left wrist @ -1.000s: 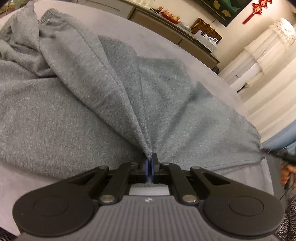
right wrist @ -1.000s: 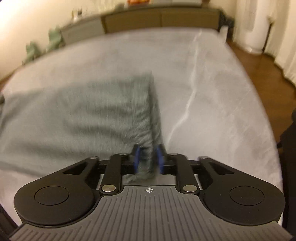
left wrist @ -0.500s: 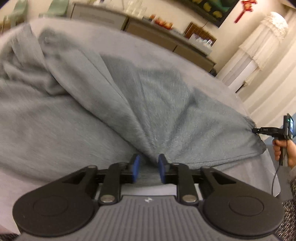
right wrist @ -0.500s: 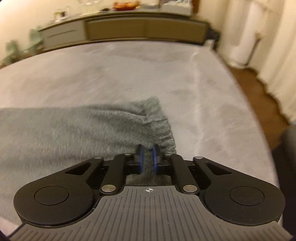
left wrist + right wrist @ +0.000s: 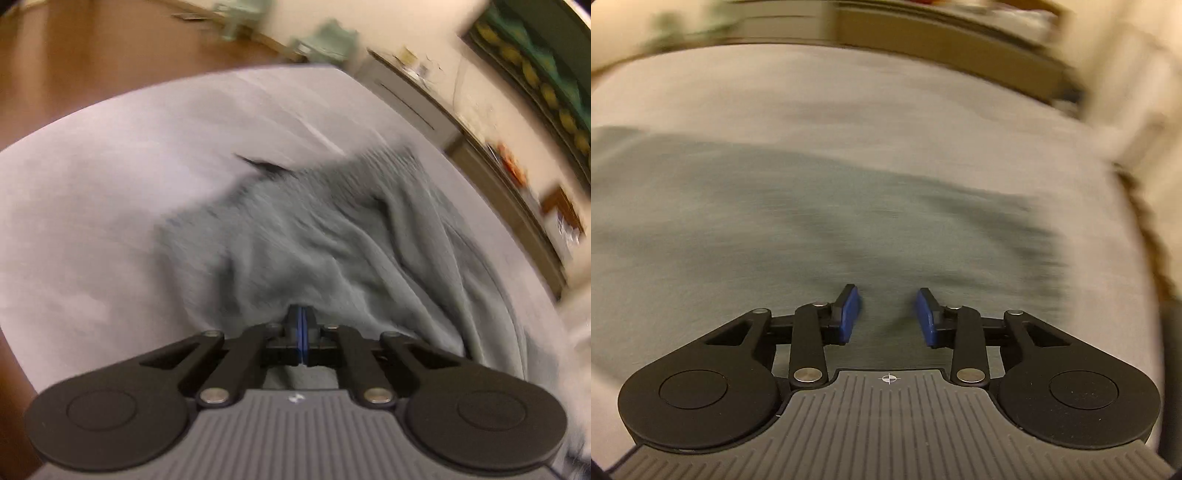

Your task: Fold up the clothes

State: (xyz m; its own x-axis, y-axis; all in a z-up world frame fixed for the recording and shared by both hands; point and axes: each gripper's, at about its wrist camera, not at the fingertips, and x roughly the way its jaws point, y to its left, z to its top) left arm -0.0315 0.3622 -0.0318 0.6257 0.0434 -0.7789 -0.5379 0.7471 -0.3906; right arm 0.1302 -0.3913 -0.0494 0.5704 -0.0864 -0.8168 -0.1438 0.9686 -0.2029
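Note:
A grey knit garment (image 5: 332, 236) lies rumpled on the pale grey bed (image 5: 110, 192); its ribbed waistband is at the far end. My left gripper (image 5: 301, 314) has its blue pads pressed together right at the near edge of the cloth; whether cloth is pinched between them I cannot tell. In the right wrist view the same garment (image 5: 775, 221) lies flat and blurred. My right gripper (image 5: 888, 310) is open just above it, with cloth showing between the blue pads (image 5: 849, 310).
A long low sideboard (image 5: 480, 147) with small items runs along the far wall. Brown floor (image 5: 74, 55) shows beyond the bed's left edge. In the right wrist view the sideboard (image 5: 942, 40) is behind the bed, with pale curtains (image 5: 1137, 92) at the right.
My left gripper opened, swung left toward the waistband end and shut again. My right gripper, closed on the hem half a second ago, has opened and moved over the flat cloth.

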